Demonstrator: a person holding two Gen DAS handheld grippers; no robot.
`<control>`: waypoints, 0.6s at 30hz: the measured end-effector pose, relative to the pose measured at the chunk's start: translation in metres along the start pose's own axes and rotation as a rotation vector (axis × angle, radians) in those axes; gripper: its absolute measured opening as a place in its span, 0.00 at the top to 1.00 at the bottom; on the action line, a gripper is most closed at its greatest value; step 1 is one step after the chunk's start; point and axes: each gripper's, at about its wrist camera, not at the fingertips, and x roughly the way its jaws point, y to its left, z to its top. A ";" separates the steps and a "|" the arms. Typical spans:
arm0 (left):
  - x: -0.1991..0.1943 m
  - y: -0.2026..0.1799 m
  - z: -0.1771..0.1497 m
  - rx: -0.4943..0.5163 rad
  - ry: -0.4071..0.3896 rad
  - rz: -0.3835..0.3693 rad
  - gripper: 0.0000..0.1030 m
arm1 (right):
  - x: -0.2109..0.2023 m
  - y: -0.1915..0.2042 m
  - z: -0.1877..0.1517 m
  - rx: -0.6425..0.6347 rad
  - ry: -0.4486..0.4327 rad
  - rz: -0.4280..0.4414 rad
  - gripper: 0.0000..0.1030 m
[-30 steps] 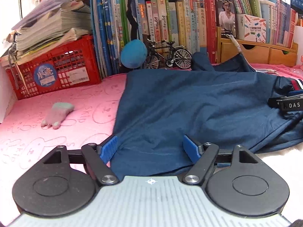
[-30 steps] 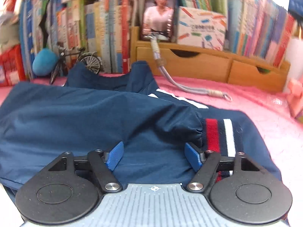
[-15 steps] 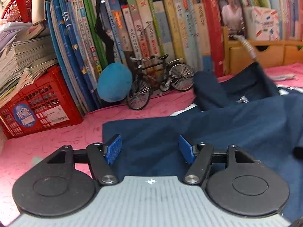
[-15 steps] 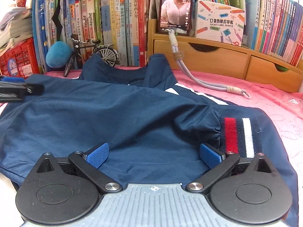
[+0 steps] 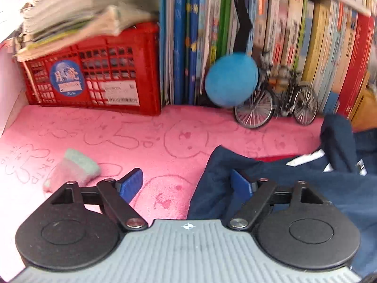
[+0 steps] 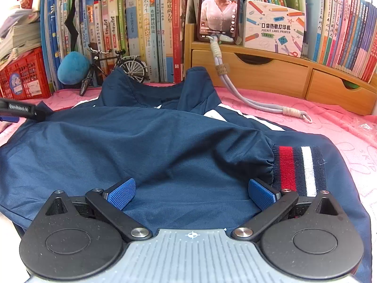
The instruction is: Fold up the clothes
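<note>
A navy jacket [image 6: 141,146] lies spread on the pink blanket [image 5: 141,141], one sleeve folded across its body. The sleeve ends in a red, navy and white striped cuff [image 6: 298,169]. My right gripper [image 6: 192,191] hovers wide open over the folded sleeve, nothing pinched between its blue pads. My left gripper [image 5: 185,181] is at the jacket's [image 5: 294,176] left edge, its jaws opening. Its left pad is over bare blanket and its right pad over the navy cloth, and nothing is gripped. One of its black fingers [image 6: 21,112] shows at the left of the right wrist view.
A red crate [image 5: 94,82] under stacked papers, a blue plush ball [image 5: 232,80], a model bicycle [image 5: 275,103] and rows of books line the back. A small grey-pink sock [image 5: 75,167] lies left. A phone [image 6: 219,9], its lanyard [image 6: 259,103] and wooden drawers [image 6: 271,75] stand behind.
My left gripper swung left, from over the jacket's middle to its left edge, and its jaws widened. My right gripper spread its jaws wide and stayed over the sleeve.
</note>
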 end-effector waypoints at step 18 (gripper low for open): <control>-0.029 0.009 -0.062 0.121 -0.033 0.018 0.13 | 0.000 -0.001 0.001 -0.001 0.001 0.002 0.00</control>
